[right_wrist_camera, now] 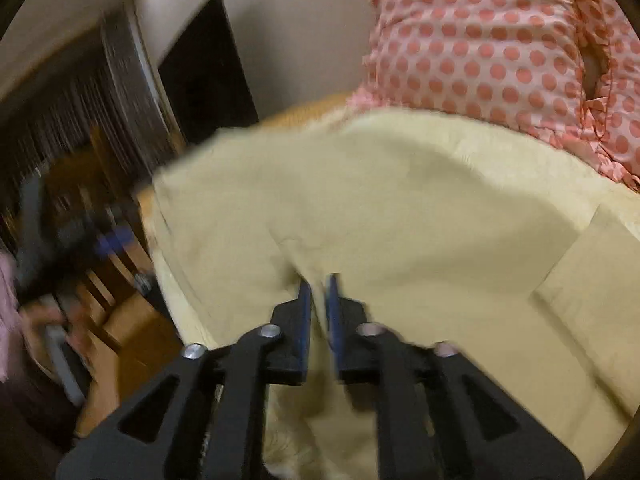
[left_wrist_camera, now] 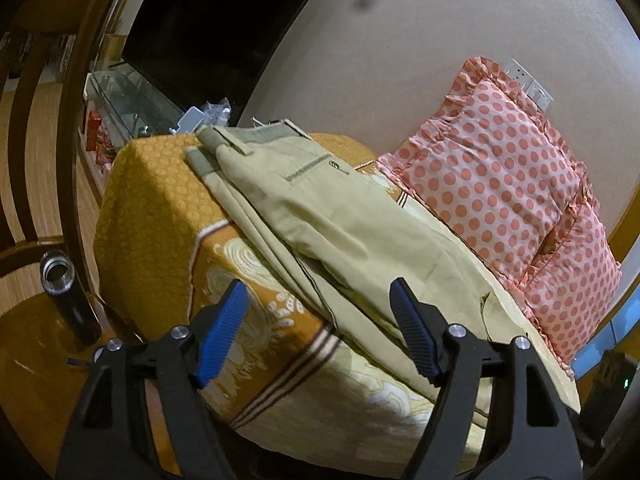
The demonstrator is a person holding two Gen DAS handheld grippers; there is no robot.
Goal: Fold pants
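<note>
One bed (left_wrist_camera: pixel 152 216) with an orange and cream patterned cover carries everything. On it lies one pair of khaki pants (left_wrist_camera: pixel 320 216), laid lengthwise along the mattress, waistband at the far end with a belt loop and a buttoned welt pocket showing, legs stacked one on the other and running toward the camera. The cloth is pale beige, lightly creased, with darker seams. One pink pillow (left_wrist_camera: pixel 512 184) with coral dots and a ruffled edge sits just beside the pants against the wall. One dark metal bottle (left_wrist_camera: pixel 66 296) stands open-topped on the floor by the bed.

The right gripper (right_wrist_camera: pixel 319 288) has its two blue fingers (right_wrist_camera: pixel 304 312) pinched together on a fold of the pants. The left gripper (left_wrist_camera: pixel 320 300) hovers near the leg end, its fingers spread wide, holding nothing.
</note>
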